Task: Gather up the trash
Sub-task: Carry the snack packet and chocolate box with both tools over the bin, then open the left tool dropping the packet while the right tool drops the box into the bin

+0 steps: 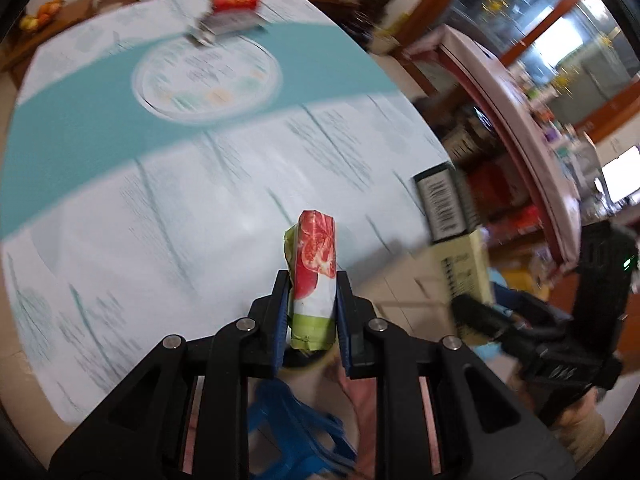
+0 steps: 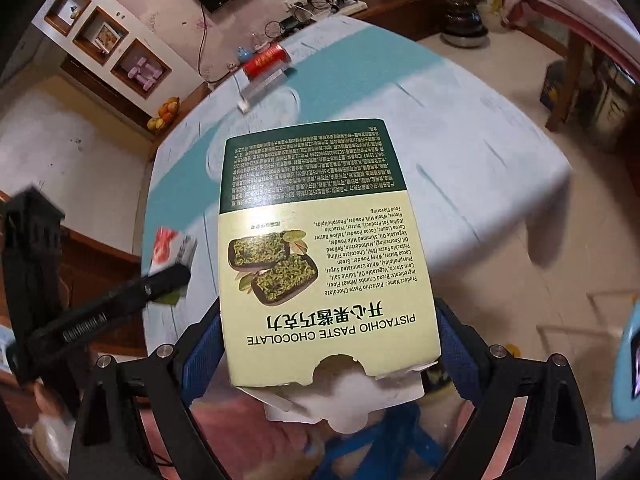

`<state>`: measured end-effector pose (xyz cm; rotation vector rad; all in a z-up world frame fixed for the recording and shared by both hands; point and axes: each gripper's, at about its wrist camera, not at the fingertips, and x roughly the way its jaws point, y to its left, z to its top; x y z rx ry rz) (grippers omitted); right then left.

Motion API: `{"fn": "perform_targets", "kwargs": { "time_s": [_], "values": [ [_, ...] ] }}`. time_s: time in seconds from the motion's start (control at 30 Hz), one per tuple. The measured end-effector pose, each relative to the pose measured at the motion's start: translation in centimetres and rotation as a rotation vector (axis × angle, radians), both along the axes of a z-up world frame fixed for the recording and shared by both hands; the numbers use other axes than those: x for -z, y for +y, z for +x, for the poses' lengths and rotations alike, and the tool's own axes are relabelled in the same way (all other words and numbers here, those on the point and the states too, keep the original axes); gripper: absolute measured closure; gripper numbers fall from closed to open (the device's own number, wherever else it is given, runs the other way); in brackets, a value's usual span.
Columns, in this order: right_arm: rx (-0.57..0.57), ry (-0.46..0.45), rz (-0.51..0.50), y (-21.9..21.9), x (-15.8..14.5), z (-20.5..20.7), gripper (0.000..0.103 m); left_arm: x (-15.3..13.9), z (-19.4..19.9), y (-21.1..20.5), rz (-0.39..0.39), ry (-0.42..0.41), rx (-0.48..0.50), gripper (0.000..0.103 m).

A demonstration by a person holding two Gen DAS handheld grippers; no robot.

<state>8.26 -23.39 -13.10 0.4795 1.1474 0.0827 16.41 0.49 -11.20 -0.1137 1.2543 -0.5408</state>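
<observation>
Carrying both pieces of trash clear of the tabletop (image 1: 248, 216) looks like the step in hand, and doing it well means keeping each grip firm while looking for wherever the trash goes; no bin shows in either view. The left gripper (image 1: 312, 312) is narrowed onto a crumpled juice carton (image 1: 314, 268), its blue pads pressing the carton's lower sides, so the carton stands upright between them above the near edge of the tabletop. The right gripper (image 2: 330, 332) is spread wide around a pistachio chocolate box (image 2: 320, 248), the pads bearing on its two long edges; the box's torn open end faces the camera. An empty box held by its edges may buckle, so I would keep the squeeze steady, not harder. A red can (image 1: 235, 1) and a silvery wrapper (image 1: 224, 26) lie at the far side of the tabletop, not yet collected.
</observation>
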Motion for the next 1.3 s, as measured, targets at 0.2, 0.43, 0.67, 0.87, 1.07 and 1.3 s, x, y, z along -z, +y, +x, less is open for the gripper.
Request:
{"fn": "perform_targets", "kwargs": {
  "time_s": [0.2,0.43,0.67,0.87,1.07,1.3],
  "values": [
    [0.007,0.048,0.018,-1.7,3.7,-10.8,0.008,2.4,-8.0,-4.5,0.056,-0.024,0.123,0.085],
    [0.122,0.184,0.164,-6.1,13.5,-16.4,0.008,10.5,-13.4,-8.7,0.193,0.044,0.197,0.085],
    [0.242,0.362,0.351,-8.9,26.4,-17.5,0.008,20.6,-12.6,-11.5,0.325,0.157,0.234,0.085],
    [0.317,0.536,0.511,-8.9,37.9,-15.8,0.008,28.8,-11.1,-12.4,0.439,0.209,0.262,0.085],
    [0.368,0.64,0.568,-8.4,44.7,-14.2,0.007,35.0,-9.4,-12.6,0.529,0.274,0.259,0.084],
    [0.4,0.698,0.6,-8.9,47.7,-13.3,0.006,38.7,-8.1,-13.9,0.555,0.282,0.298,0.081]
  ]
}}
